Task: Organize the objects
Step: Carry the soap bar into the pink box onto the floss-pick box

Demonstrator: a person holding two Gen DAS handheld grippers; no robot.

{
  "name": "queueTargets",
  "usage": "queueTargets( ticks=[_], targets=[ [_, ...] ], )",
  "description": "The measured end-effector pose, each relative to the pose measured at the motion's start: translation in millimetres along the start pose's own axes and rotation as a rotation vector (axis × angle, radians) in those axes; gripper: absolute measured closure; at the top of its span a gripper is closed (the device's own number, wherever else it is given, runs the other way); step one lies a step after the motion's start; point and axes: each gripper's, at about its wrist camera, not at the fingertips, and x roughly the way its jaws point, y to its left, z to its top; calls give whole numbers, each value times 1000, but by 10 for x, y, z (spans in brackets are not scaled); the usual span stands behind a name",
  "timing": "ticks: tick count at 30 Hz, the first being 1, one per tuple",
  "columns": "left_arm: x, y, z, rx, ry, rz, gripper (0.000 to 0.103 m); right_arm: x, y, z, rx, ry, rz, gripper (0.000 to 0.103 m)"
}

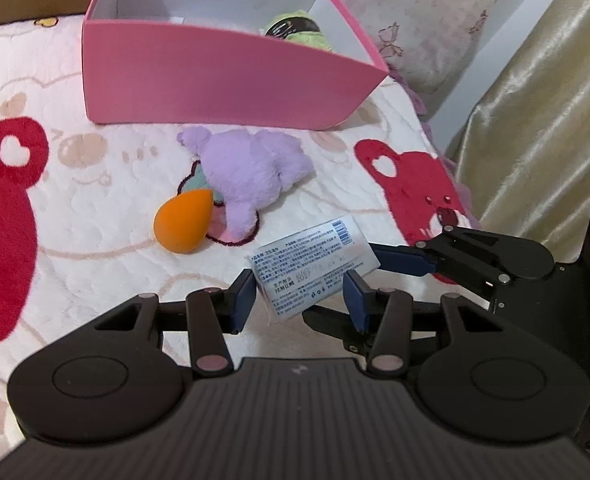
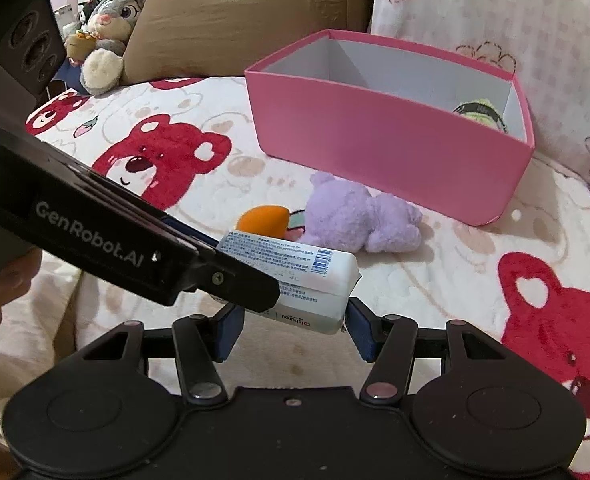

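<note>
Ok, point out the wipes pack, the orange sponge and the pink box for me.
wipes pack [image 2: 295, 268], right wrist view, on its printed label.
orange sponge [image 1: 181, 224], left wrist view, on its rounded body.
pink box [image 1: 223, 76], left wrist view, on its front wall.

Pink boxes: one [image 2: 391, 148], open-topped, on the bedspread.
Items inside the box: one that shows, a green and black thing [image 2: 479, 112]; what it is I cannot tell.
Purple plush toys: one [image 1: 251, 172], lying in front of the box.
Orange egg-shaped sponges: one [image 1: 181, 222], touching the purple plush.
White tissue packs: one [image 2: 307, 280], printed label up.
Grippers: two, the left gripper [image 1: 299, 298] and the right gripper [image 2: 291, 328].
Grey rabbit plush toys: one [image 2: 111, 28], by the brown pillow [image 2: 235, 20].
Brown pillows: one.
</note>
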Motion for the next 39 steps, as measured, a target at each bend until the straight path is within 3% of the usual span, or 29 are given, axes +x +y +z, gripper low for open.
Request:
queueTargets(
  ticks=[10,25,39],
  targets=[
    [-483,-51,186,52,-15,17,57,-278,188,327,19,-35,8,42],
    [-1034,-195,742,125,-40,27,57,-545,274,885,17,-86,-16,42],
    [-1091,-108,1340,115,-82,54,57,-472,109,1385,12,-152,-24,42]
  ],
)
